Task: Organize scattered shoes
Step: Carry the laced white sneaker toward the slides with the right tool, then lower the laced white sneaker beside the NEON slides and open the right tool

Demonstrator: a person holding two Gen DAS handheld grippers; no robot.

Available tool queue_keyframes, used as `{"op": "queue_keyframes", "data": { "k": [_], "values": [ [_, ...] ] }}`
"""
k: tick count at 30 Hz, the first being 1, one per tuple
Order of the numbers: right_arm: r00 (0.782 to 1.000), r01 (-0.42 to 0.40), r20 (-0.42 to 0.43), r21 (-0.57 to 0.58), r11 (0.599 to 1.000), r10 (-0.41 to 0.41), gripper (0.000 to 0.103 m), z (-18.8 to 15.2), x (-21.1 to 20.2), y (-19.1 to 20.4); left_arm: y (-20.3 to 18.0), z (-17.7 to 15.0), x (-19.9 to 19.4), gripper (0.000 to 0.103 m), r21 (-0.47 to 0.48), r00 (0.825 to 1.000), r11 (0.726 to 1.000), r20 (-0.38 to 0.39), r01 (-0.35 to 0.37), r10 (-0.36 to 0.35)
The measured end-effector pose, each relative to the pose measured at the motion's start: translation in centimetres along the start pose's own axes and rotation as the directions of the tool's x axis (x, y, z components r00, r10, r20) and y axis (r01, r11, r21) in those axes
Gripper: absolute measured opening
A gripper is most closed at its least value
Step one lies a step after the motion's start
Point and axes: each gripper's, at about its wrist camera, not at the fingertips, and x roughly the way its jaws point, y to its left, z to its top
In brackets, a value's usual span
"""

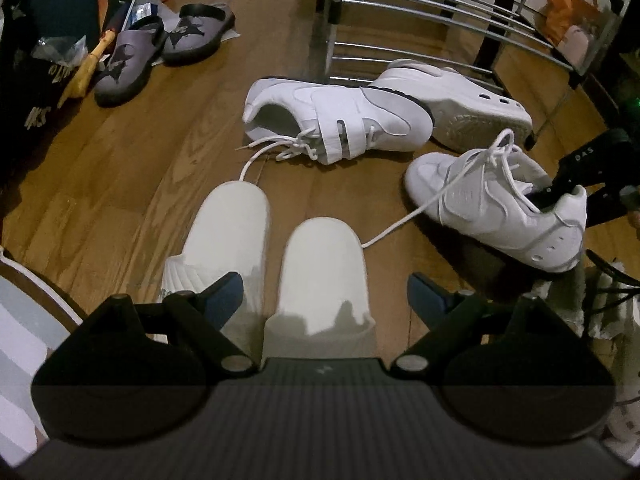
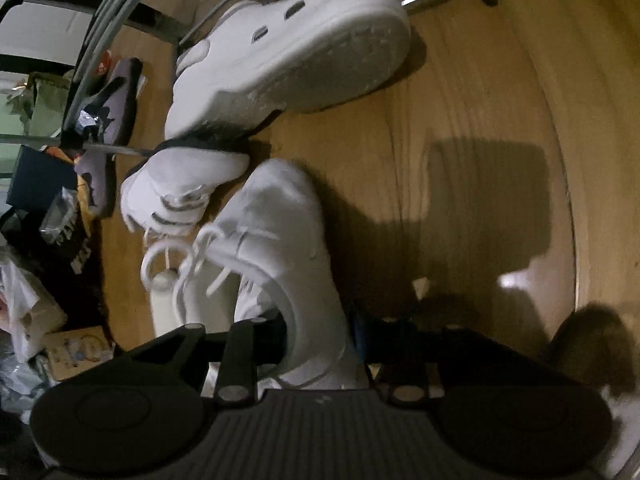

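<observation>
The white laced sneaker (image 1: 500,204) lies on the wooden floor (image 1: 140,184) at about four o'clock in the left wrist view, tilted up at its heel. The right gripper (image 2: 320,340) grasps it at the heel collar, one finger inside the opening and one outside, pads pressing the white wall; it reaches in steeply from above, rolled to one side. At twelve o'clock from this shoe a white strapped sneaker (image 1: 336,120) lies on its side, and a white clog (image 1: 460,100) is tipped against the metal shoe rack (image 1: 420,24) with its sole showing. A grey pair of clogs (image 1: 160,52) sits at ten o'clock. The left gripper (image 1: 324,292) hangs released, jaws wide, angled downward over two white-socked feet (image 1: 320,272).
</observation>
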Motion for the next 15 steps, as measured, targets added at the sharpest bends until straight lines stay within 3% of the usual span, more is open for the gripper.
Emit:
{"op": "queue_keyframes", "data": {
  "k": [7,11,15],
  "values": [
    [0.984,-0.132,-0.102,0.118,0.984,0.144,0.03,-2.4,0.8,-0.5,1.0,0.1,-0.1,0.089,-0.028,1.0,0.999,0.003,-0.021,0.021],
    [0.974,-0.157,-0.141,0.145,0.977,0.178,0.03,-4.1,1.2,-0.1,1.3,0.2,-0.3,0.089,-0.035,1.0,0.999,0.011,-0.026,0.027],
    [0.948,-0.215,-0.19,0.206,0.955,0.254,0.03,-5.8,1.9,0.3,1.6,0.4,-0.6,0.089,-0.035,0.999,0.999,0.026,-0.032,0.033]
  ]
}}
